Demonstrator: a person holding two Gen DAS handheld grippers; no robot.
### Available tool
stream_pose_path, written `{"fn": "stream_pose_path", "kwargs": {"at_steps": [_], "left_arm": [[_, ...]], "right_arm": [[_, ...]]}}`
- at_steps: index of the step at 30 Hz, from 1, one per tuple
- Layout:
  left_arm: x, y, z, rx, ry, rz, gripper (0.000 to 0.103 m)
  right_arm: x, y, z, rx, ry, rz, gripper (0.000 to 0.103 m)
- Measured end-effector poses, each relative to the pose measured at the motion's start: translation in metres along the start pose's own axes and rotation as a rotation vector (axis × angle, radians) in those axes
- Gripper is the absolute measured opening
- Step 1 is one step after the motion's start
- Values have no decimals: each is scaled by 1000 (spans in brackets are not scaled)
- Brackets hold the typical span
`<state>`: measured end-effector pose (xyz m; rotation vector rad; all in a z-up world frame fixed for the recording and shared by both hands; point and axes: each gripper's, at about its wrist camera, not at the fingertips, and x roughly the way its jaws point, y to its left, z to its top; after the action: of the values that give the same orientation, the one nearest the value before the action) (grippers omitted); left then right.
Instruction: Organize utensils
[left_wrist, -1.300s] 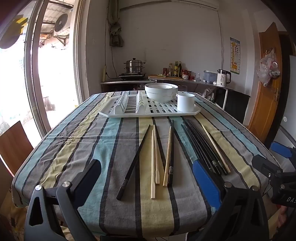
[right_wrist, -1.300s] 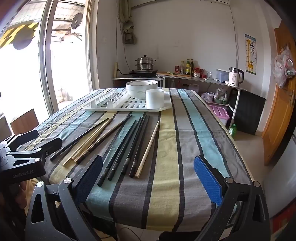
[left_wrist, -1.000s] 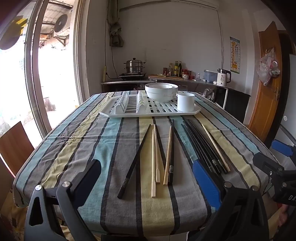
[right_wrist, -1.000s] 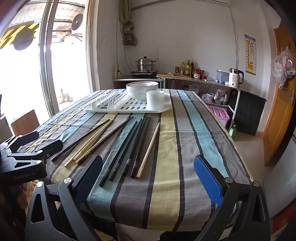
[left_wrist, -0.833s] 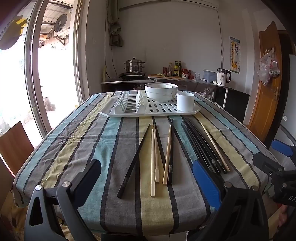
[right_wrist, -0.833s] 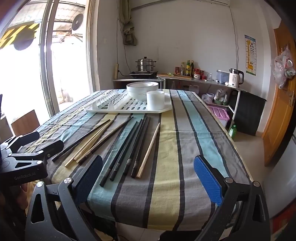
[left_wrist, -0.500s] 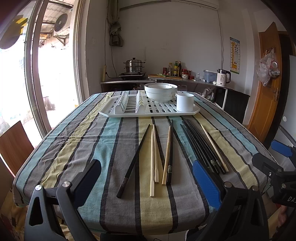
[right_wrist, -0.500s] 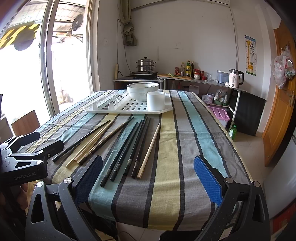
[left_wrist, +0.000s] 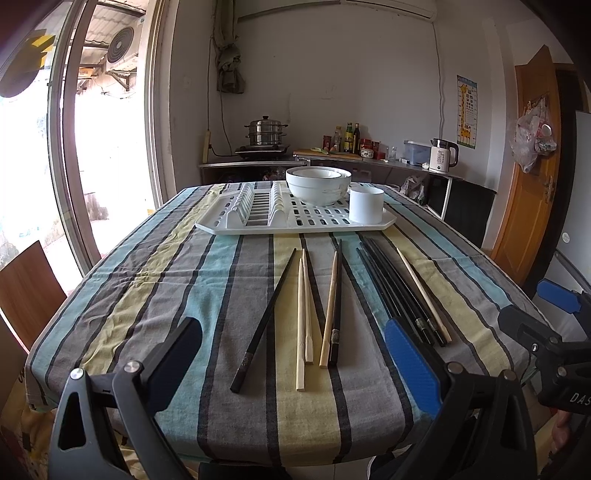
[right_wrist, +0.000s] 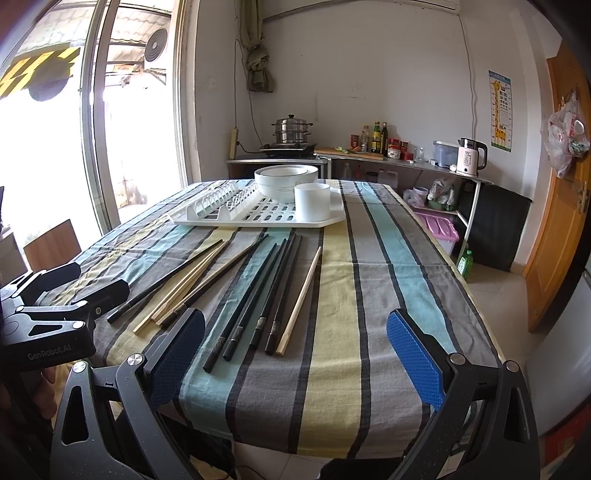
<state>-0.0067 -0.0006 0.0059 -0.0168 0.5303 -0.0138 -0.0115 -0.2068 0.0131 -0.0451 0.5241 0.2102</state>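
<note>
Hovering at the bottom of each wrist view, the left tool (left_wrist: 291, 365) and right tool (right_wrist: 295, 354) both gape wide, gripping nothing. Chopsticks (left_wrist: 334, 306) — black and pale wood mixed — lie loose across the middle of the frame on the striped bench (left_wrist: 147, 280). Higher up, centre frame, the white drying rack (left_wrist: 295, 218) carries stacked bowls (left_wrist: 317, 184) and a white cup (left_wrist: 366, 205) — well apart from both tools.
</note>
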Motion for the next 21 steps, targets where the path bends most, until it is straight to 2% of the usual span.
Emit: {"fn": "stream_pose_path", "kwargs": {"at_steps": [21], "left_arm": [[-2,0,3,-4,1,0,101]], "right_arm": [[-2,1,3,2,-6,0,99]]}}
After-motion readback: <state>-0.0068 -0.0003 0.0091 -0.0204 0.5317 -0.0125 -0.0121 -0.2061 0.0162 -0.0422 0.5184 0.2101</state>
